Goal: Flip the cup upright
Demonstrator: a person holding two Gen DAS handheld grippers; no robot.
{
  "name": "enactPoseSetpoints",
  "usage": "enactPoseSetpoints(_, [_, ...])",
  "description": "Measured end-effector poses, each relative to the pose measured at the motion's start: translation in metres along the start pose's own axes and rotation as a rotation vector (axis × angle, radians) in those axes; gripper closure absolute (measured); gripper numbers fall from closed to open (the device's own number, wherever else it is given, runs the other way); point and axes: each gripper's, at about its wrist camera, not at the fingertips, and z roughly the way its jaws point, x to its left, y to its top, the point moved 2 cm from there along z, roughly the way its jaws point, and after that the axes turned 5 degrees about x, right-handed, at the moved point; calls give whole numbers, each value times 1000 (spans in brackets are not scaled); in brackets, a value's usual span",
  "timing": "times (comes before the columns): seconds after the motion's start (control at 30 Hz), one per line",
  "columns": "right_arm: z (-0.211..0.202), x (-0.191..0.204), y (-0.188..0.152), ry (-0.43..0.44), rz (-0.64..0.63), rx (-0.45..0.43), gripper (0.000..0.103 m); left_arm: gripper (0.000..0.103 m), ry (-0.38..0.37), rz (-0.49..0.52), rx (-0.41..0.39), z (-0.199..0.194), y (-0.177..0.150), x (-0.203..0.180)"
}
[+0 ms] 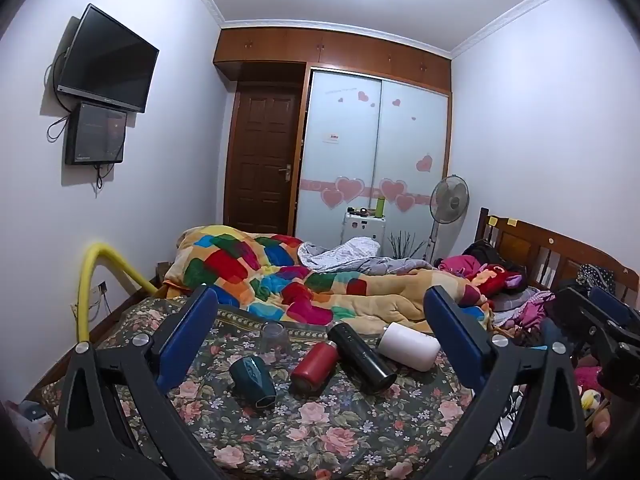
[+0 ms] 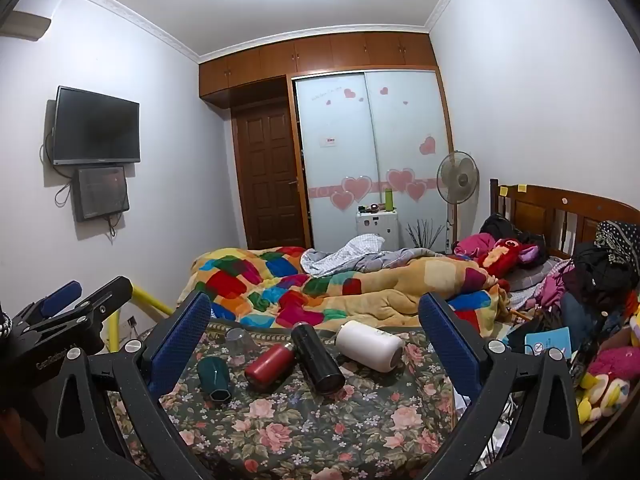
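Note:
Several cups lie on the floral bedsheet (image 1: 340, 432). A dark green cup (image 1: 253, 379) lies on its side, also in the right wrist view (image 2: 215, 377). A red bottle (image 1: 314, 366), a black flask (image 1: 362, 356) and a white cup (image 1: 409, 346) also lie on their sides. A clear glass (image 1: 273, 337) stands upside down behind them. My left gripper (image 1: 320, 344) is open and empty, held above the cups. My right gripper (image 2: 316, 348) is open and empty too, at a similar height; the left gripper also shows at the left edge of that view (image 2: 68, 312).
A crumpled colourful blanket (image 1: 304, 280) lies behind the cups. Clothes and plush toys (image 2: 592, 320) pile up on the right by the wooden headboard (image 2: 560, 208). A yellow rail (image 1: 92, 280) runs along the bed's left side.

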Motion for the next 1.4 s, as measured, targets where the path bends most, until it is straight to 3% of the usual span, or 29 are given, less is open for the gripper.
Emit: enactPoseSetpoints(1.4, [1,4,-2,-4,-8,5,0,0,-7,9,-10,-5,6,0])
